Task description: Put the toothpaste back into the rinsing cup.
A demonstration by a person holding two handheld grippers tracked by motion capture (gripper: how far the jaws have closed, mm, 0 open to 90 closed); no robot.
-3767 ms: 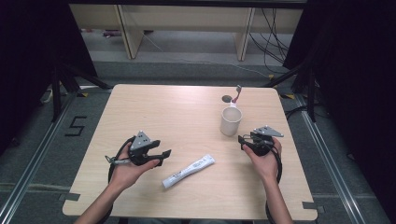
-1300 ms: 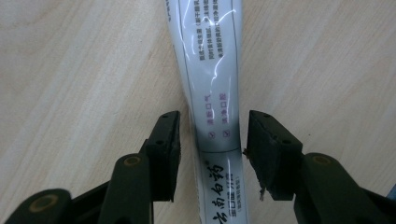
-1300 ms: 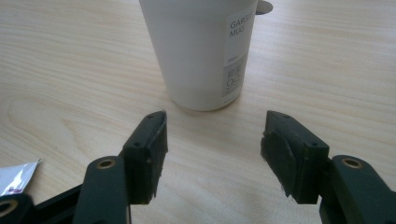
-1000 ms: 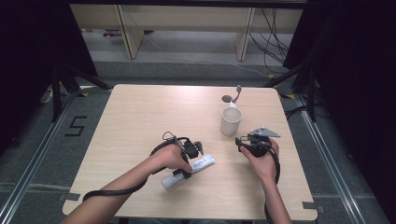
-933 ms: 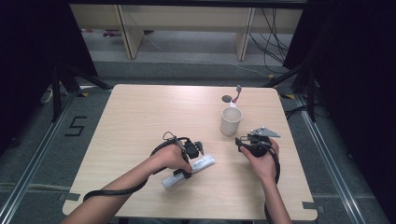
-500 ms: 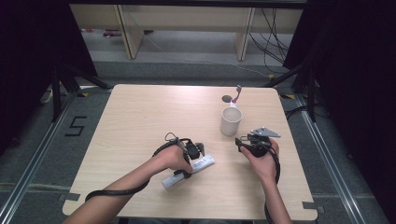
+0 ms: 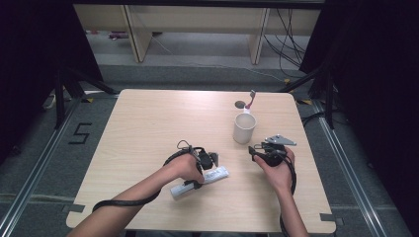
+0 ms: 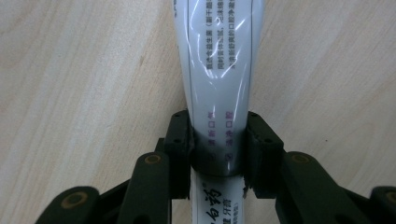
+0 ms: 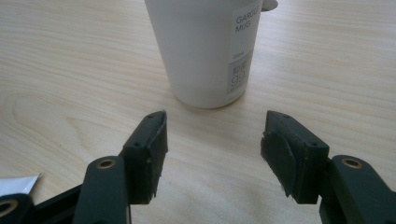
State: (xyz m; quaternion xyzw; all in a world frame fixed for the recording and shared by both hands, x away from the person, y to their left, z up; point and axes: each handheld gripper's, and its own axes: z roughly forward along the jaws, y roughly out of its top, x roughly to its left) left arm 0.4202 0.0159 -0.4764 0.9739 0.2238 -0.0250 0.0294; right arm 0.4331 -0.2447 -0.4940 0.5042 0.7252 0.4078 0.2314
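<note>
A white toothpaste tube (image 7: 218, 175) with printed text lies on the wooden table (image 7: 143, 123), near its front middle. My left gripper (image 8: 218, 145) is shut on the tube (image 8: 219, 65), one jaw pressing each side of its body; in the high view the left gripper (image 7: 196, 180) sits over the tube's middle. My right gripper (image 7: 254, 151) rests open on the table just in front of a white mug (image 7: 244, 128). In the right gripper view the mug (image 9: 205, 46) stands upright beyond the open right gripper (image 9: 212, 140), apart from both jaws.
A toothbrush (image 7: 251, 100) with a pinkish handle lies behind the mug, beside a dark round hole (image 7: 240, 104) in the tabletop. Black cables trail from both grippers. Shelving and floor cables lie beyond the table's far edge.
My left gripper has moved from the table's left side to the tube and closed on it; over the last second it barely shifts. The right gripper has stayed by the mug.
</note>
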